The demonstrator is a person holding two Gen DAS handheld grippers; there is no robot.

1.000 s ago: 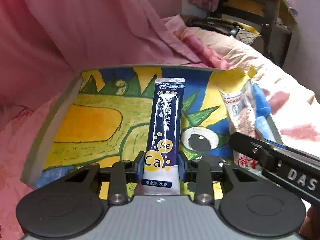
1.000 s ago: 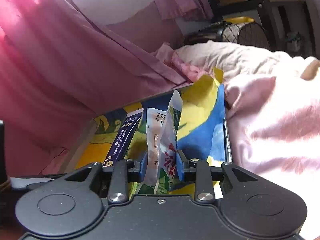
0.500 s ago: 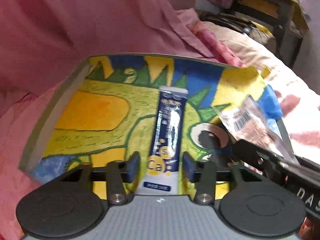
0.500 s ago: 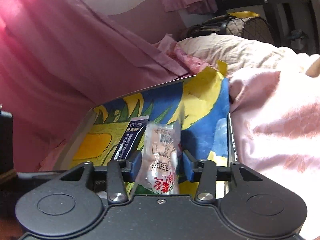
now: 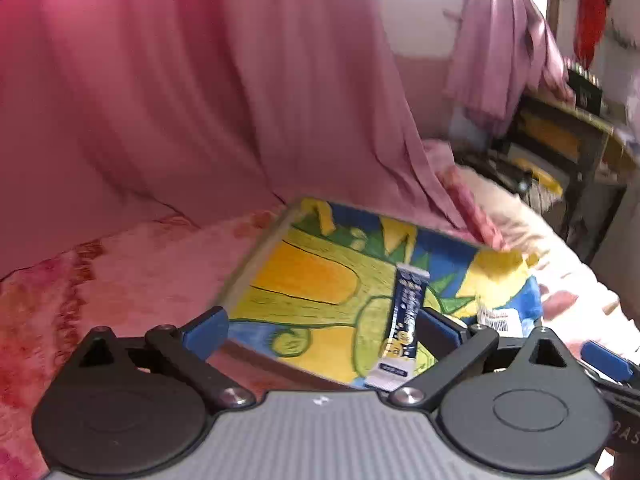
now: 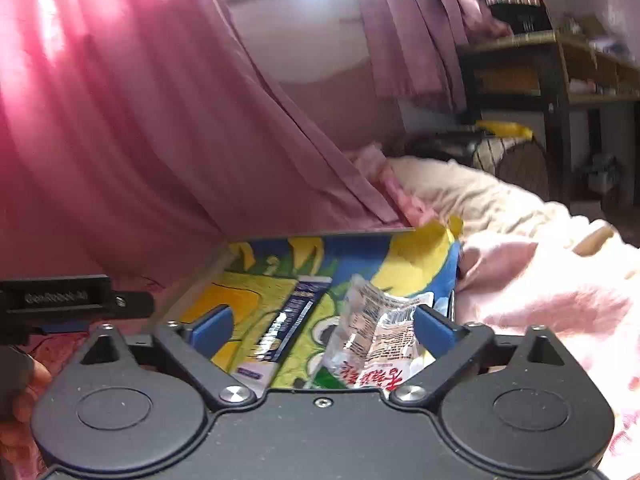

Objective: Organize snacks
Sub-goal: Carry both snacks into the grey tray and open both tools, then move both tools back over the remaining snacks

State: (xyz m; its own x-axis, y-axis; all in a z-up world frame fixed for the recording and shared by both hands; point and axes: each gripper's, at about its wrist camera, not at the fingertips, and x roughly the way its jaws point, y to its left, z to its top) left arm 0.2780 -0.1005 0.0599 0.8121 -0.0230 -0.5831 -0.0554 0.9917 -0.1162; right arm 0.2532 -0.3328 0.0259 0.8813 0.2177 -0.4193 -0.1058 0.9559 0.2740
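My left gripper (image 5: 322, 330) stands spread wide; its jaws have just been opening, and nothing is pinched between them. The blue stick pack (image 5: 404, 320) lies flat on the painted tray (image 5: 308, 280), near my right-hand blue pad (image 5: 438, 330) but, as far as the blur lets me judge, not pressed by it. The left pad (image 5: 206, 332) hangs over the tray's near corner and the pink blanket (image 5: 140, 272). The tray rests on that blanket, with its far edge against the pink curtain (image 5: 200, 100).

My right gripper (image 6: 322, 330) is also spread wide, its jaws having just been opening too. The clear snack bag (image 6: 372, 332), with red lettering at its near end, lies crumpled on the tray (image 6: 412, 256) between the pads. Its right edge sits close to the right pad (image 6: 434, 328), though I cannot tell whether they touch. From this side the stick pack (image 6: 288, 320) lies just left of the bag, running lengthwise away from me, its near end hidden under my gripper body. At the left edge of this view I see part of my other gripper and a hand (image 6: 24, 396) holding it.

In the left wrist view the bag (image 5: 500, 318) shows only as a barcode patch past my right finger, at the tray's right side.
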